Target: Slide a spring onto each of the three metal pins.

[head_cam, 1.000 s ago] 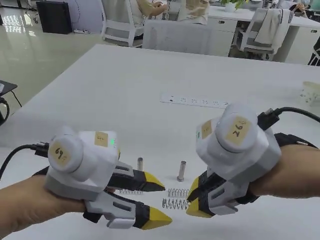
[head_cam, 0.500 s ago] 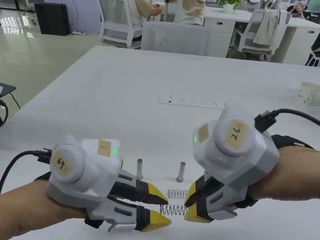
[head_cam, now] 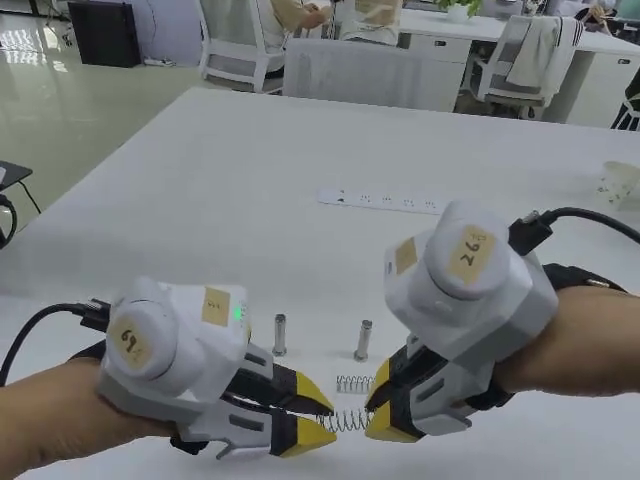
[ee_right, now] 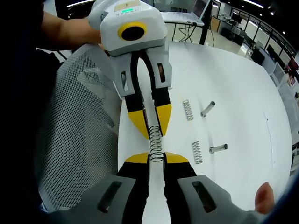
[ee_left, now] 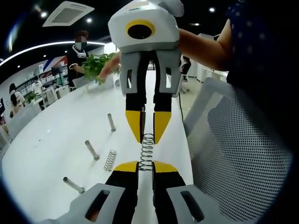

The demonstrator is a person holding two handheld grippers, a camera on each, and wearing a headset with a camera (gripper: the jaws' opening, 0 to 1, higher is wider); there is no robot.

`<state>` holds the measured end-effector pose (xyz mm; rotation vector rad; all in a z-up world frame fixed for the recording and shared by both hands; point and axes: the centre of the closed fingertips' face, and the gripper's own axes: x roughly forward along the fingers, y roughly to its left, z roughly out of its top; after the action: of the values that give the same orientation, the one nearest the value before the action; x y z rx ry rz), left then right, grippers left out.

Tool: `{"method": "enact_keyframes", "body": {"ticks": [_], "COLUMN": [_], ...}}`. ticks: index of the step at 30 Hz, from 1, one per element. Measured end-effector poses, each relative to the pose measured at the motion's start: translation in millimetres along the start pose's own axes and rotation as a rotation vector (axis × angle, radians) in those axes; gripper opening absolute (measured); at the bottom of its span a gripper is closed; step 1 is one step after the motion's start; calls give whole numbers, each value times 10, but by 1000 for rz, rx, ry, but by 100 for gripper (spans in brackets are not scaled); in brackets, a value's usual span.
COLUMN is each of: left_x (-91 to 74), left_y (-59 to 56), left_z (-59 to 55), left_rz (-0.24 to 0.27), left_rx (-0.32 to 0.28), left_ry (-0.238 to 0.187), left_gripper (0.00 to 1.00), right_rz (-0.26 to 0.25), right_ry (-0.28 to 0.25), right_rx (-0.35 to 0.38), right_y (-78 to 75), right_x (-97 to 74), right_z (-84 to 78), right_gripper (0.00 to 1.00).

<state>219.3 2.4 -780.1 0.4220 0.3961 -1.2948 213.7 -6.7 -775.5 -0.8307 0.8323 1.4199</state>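
Observation:
A thin metal spring (head_cam: 346, 420) (ee_left: 146, 149) (ee_right: 155, 142) is stretched level between my two grippers near the table's front edge. My left gripper (head_cam: 318, 420) (ee_left: 145, 166) is shut on one end and my right gripper (head_cam: 375, 415) (ee_right: 156, 158) is shut on the other, their yellow tips facing each other. A loose spring (head_cam: 352, 383) (ee_left: 110, 160) lies just beyond them. Two upright metal pins (head_cam: 279, 335) (head_cam: 363, 340) stand behind it. The left gripper view shows a third pin (ee_left: 74, 185), and the right gripper view a further loose spring (ee_right: 187, 109).
A white power strip (head_cam: 385, 201) lies mid-table. A pale cup (head_cam: 620, 182) sits at the right edge. Mesh office chairs (head_cam: 355, 72) and desks with seated people stand beyond the far edge. A mesh chair back (ee_left: 243, 140) is close by the front edge.
My left gripper has moved right and its jaws have narrowed onto the free end of the spring that the right gripper holds. The spring has come up off the table.

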Motion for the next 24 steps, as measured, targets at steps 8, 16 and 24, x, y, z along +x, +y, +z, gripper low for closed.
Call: {"method": "enact_keyframes", "body": {"ticks": [8,16,24], "left_x": [10,11,3], "left_y": [-16,-27,-26], "left_z": [-22,18,49], "left_rz": [-7,-12,-11], "left_rx": [-4,-13,-23], "left_ry": [10,-5,-17], "left_gripper": [2,2,2], "right_rz": [-8,-19,-26], "right_ry": [-37,-70,-66], "right_rx": [-17,-53,-79], "right_y": [17,43,49], "right_x": [-83,-132,-144], "right_z": [162,340,384], "right_gripper": [8,8,8]}}
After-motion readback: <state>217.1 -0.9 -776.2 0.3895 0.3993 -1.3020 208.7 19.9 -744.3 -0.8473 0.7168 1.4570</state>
